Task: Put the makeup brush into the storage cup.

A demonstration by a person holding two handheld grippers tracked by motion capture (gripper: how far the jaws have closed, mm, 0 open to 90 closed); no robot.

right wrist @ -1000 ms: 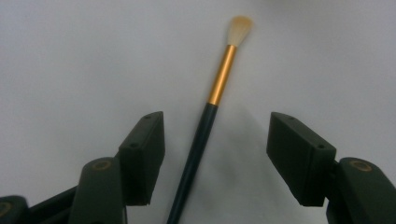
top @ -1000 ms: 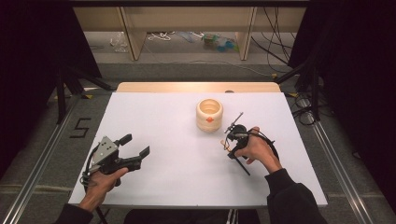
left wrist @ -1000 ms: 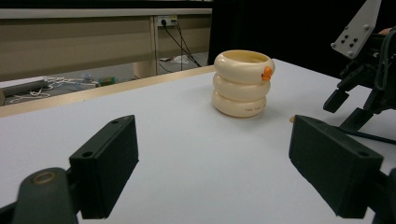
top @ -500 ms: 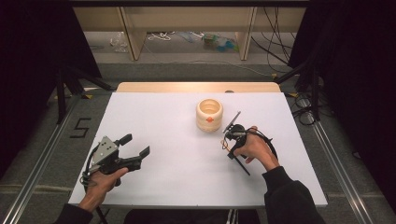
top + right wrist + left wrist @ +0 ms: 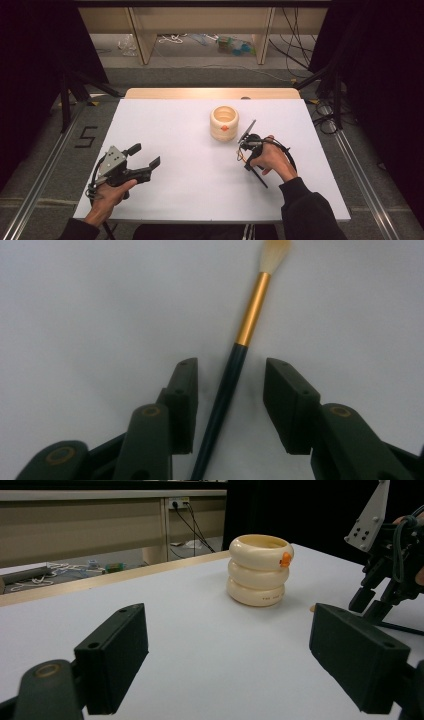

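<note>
Paintbrush (image 5: 235, 365) lies on the table between the right tool's (image 5: 230, 400) closing, not-yet-touching jaws.

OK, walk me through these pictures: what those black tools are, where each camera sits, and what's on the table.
A person sits at a white table holding a hand-operated claw in each hand. The high view looks down from above. The other two cameras ride on the claws and look along their jaws.

The left claw rests open on the table, holding nothing. The right claw straddles a paintbrush lying flat: dark handle, gold collar, pale bristles. Its jaws have just been closing but do not yet press on the handle. Beyond stands a cream ringed pot with an orange spot.
</note>
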